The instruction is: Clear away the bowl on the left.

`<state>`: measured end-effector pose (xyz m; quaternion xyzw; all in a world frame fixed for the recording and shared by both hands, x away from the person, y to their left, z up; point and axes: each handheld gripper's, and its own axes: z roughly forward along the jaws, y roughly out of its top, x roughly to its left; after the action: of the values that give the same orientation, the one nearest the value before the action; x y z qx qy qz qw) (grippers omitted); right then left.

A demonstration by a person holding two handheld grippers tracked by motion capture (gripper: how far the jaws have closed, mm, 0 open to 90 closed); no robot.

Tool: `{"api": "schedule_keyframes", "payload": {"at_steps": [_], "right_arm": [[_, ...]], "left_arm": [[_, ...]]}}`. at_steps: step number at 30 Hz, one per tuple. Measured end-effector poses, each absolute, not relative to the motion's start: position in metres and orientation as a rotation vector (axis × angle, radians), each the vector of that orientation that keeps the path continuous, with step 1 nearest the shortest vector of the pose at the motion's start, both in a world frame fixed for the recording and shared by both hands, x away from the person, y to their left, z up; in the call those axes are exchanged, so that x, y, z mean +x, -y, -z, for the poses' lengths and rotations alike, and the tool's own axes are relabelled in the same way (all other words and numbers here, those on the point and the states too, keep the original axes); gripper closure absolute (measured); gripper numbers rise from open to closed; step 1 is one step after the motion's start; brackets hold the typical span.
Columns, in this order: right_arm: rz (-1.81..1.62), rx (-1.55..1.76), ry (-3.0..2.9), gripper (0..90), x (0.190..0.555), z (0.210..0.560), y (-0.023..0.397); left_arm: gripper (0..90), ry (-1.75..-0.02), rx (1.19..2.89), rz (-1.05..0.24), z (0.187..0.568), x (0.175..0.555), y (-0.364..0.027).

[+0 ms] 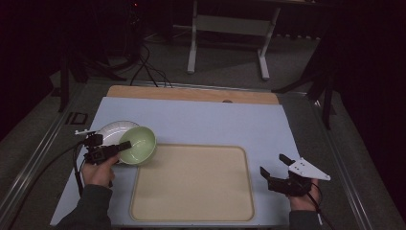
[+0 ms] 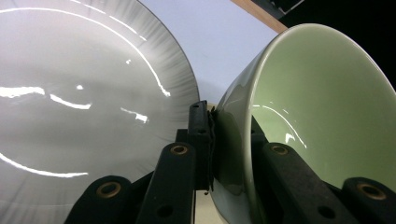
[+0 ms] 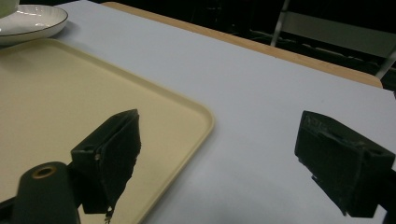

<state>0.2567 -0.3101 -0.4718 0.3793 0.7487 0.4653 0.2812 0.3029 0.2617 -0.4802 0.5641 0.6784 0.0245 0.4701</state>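
At the left of the high view, the left gripper (image 1: 118, 147) is held in a hand (image 1: 99, 173) that comes in from the bottom edge, and its jaws are closed on the wall of a pale green bowl (image 1: 139, 144). In the left gripper view, the bowl (image 2: 322, 112) is seen tilted, its opening turned sideways, with one jaw pressed against the outside of its wall and the other set inside the rim. The bowl is held at the far left corner of a beige tray (image 1: 191, 184), partly over a white plate (image 1: 111, 131) that lies on the light blue mat (image 1: 201, 122) covering the desk (image 1: 191, 93). The plate (image 2: 84, 102) is seen in the left gripper view just beside the bowl, its glossy surface marked by bright reflections; whether the two touch cannot be told. The tray lies flat on the mat in the middle of the near half of the desk, and nothing is carried on it. At the right, the right gripper (image 1: 276, 168) is held in the other hand (image 1: 302, 199) just beyond the tray's right edge, low over the mat. Its jaws are spread wide apart with nothing between them. In the right gripper view, the tray's rounded corner (image 3: 196, 116) is seen beside one jaw, bare mat (image 3: 261, 107) lies between the two, and the plate (image 3: 32, 21) rests at the far end.
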Motion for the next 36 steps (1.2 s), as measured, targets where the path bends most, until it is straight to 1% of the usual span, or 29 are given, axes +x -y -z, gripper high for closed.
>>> {"api": "schedule_keyframes", "payload": {"at_steps": [36], "right_arm": [[-1.252, 1.012, -2.004, 13.7, 0.256, 0.471, 0.31]], "left_arm": [[81.9, -1.564, 1.447, -0.029, 0.468, 0.297, -0.226]]}}
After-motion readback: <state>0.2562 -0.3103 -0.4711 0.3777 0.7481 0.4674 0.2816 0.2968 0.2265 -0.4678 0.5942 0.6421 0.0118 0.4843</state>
